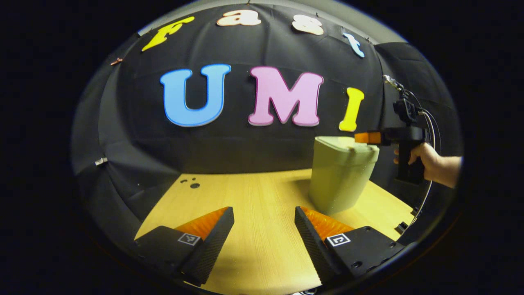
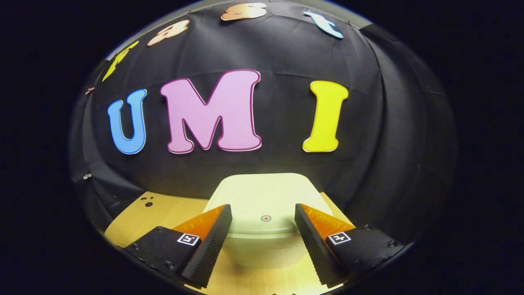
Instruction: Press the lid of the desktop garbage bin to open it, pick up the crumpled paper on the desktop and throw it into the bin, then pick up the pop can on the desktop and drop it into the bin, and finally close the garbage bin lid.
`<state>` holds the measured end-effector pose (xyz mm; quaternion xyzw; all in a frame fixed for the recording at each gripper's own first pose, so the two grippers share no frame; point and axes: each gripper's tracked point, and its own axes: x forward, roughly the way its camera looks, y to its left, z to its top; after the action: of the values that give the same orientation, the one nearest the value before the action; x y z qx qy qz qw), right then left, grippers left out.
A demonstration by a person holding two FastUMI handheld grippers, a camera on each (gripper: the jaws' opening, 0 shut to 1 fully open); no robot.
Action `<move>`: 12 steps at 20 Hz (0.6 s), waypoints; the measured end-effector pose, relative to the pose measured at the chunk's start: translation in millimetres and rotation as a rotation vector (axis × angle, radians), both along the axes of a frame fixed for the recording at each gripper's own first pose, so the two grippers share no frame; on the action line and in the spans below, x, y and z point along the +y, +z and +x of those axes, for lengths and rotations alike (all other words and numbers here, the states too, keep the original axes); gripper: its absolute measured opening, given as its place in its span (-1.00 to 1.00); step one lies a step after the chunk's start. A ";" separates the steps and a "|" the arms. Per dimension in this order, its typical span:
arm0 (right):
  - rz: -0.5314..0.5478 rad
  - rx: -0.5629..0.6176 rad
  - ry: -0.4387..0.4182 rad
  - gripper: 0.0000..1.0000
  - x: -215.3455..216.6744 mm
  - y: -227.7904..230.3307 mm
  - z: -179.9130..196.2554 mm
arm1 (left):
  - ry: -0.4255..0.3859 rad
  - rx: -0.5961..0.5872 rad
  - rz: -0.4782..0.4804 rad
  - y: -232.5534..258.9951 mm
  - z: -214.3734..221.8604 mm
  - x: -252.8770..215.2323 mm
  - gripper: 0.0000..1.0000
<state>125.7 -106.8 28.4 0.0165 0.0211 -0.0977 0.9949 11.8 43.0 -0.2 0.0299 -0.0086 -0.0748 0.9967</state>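
Note:
The pale green garbage bin (image 1: 342,176) stands on the wooden table (image 1: 262,205), right of centre in the left gripper view, with its lid down. My left gripper (image 1: 264,215) is open above bare table, to the left of the bin and short of it. In that view a hand holds my right gripper (image 1: 366,137) at the bin's top right edge, just over the lid. The right gripper view looks down on the bin's closed lid (image 2: 264,196) with a small round mark (image 2: 266,218) on it. My right gripper (image 2: 263,213) is open, its fingers either side of that mark, just above the lid.
Black cloth walls close the booth behind and beside the table. A few small dark holes (image 1: 192,182) mark the table's far left corner. The person's hand (image 1: 428,157) and a trailing cable (image 1: 430,123) are to the right of the bin.

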 end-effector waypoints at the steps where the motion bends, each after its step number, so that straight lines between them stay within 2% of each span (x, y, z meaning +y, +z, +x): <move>1: -0.022 -0.016 0.004 0.94 2.7 5.1 -8.5 | -0.001 -0.034 -0.004 12.5 -4.5 -1.9 0.92; 7: -0.077 -0.149 0.072 0.94 48.4 32.9 -66.2 | 0.063 -0.105 -0.057 39.7 -23.1 2.7 0.91; 10: -0.060 -0.154 0.106 0.94 78.8 27.1 -92.2 | 0.144 -0.116 -0.049 36.8 -31.2 16.2 0.92; 12: -0.032 -0.149 0.140 0.94 99.4 21.7 -104.1 | 0.148 -0.115 -0.064 32.4 -36.4 13.6 0.92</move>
<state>21.6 -7.5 50.1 0.0065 -0.0532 -0.0268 0.9982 -24.6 56.5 32.2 0.0027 -0.0659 0.0012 0.9978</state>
